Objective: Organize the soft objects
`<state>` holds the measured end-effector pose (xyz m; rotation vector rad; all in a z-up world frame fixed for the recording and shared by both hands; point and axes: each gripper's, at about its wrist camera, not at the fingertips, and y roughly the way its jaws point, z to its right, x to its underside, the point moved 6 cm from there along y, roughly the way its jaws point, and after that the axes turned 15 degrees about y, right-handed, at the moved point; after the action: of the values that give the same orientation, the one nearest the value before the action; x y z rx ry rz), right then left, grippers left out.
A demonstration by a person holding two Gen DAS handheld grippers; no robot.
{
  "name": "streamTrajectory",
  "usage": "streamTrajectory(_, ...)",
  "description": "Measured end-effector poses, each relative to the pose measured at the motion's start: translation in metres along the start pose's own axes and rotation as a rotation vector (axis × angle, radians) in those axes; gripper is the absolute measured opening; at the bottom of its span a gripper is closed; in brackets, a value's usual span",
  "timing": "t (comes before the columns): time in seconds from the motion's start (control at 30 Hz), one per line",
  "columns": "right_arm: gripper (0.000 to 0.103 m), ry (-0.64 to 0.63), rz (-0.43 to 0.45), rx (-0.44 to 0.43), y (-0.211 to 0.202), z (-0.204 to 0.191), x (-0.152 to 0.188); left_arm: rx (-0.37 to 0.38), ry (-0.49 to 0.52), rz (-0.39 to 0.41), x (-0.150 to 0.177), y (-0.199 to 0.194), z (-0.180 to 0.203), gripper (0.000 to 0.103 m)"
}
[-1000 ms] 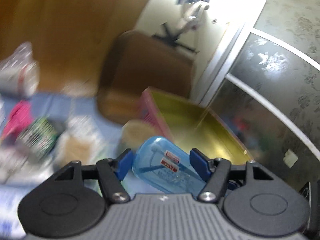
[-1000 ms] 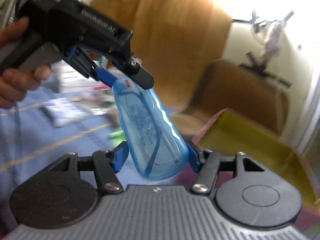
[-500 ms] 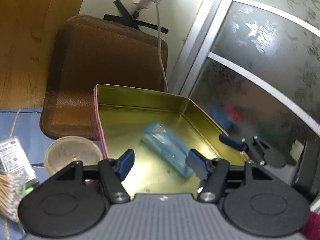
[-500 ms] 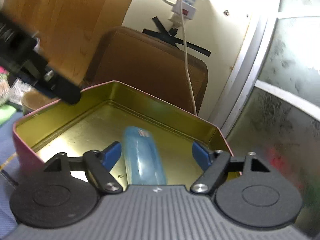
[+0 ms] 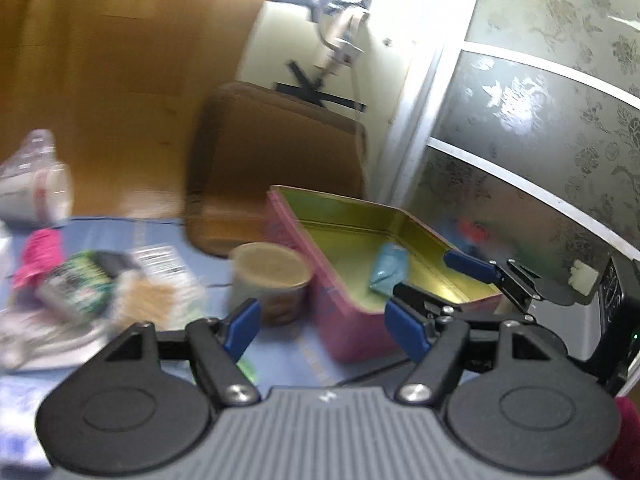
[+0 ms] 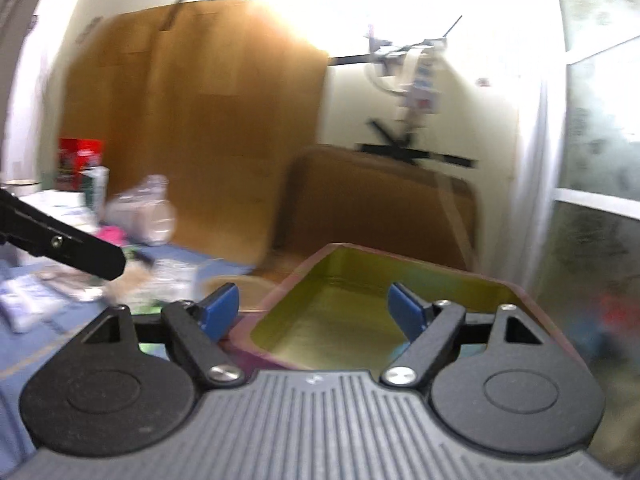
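The blue pouch (image 5: 387, 267) lies inside the pink tin (image 5: 348, 312), so one drop-off looks finished. Both the left gripper (image 5: 323, 329) and right gripper (image 6: 314, 312) are spread apart and empty. Next, I judge, comes reaching toward the cluttered pile (image 5: 100, 284) on the surface for another soft item.

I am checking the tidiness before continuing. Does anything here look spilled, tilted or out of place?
Nothing looks spilled. The blue pouch lies inside the pink tin. Left of the cup, packets lie in a loose, blurred heap, still unsorted.
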<state>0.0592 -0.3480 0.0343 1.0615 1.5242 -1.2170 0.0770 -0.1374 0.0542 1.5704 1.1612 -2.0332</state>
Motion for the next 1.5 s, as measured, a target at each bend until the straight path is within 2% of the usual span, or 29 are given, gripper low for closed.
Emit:
streamTrajectory(0.2, 0.084, -0.046, -0.123, -0.147, 0.017, -0.07, 0.027, -0.118, -0.046, -0.018, 0.037, -0.049, -0.041, 0.07)
streamTrajectory(0.47, 0.087, -0.116, -0.357, -0.351, 0.034, -0.153, 0.069, -0.257, -0.13, -0.034, 0.081, -0.098, -0.091, 0.07)
streamTrajectory(0.63, 0.089, -0.167, -0.421, -0.386, 0.043, -0.186, 0.08, -0.313, -0.202, -0.038, 0.104, -0.119, -0.116, 0.071)
streamTrajectory(0.87, 0.089, -0.154, -0.461, -0.409, 0.054, -0.206, 0.081, -0.359, -0.273, 0.004, 0.111, -0.144, -0.144, 0.071)
streamTrajectory(1.07, 0.089, -0.187, -0.465, -0.441, 0.058, -0.222, 0.086, -0.337, -0.351, -0.004, 0.113, -0.141, -0.163, 0.071)
streamTrajectory(1.13, 0.09, -0.184, -0.476, -0.453, 0.063, -0.224, 0.088, -0.313, -0.352, -0.023, 0.111, -0.13, -0.163, 0.071)
streamTrajectory(1.27, 0.091, -0.099, -0.528, -0.462, 0.075, -0.219, 0.088, -0.275, -0.326, -0.072, 0.107, -0.1, -0.16, 0.071)
streamTrajectory(1.37, 0.091, -0.077, -0.526, -0.474, 0.074, -0.216, 0.088, -0.23, -0.348, -0.118, 0.109, -0.073, -0.163, 0.072)
streamTrajectory(1.43, 0.085, -0.086, -0.518, -0.481, 0.072, -0.217, 0.089, -0.206, -0.345, -0.115, 0.109, -0.06, -0.161, 0.072)
streamTrajectory(1.5, 0.07, -0.096, -0.508, -0.505, 0.068, -0.218, 0.089, -0.21, -0.308, -0.13, 0.106, -0.051, -0.151, 0.072)
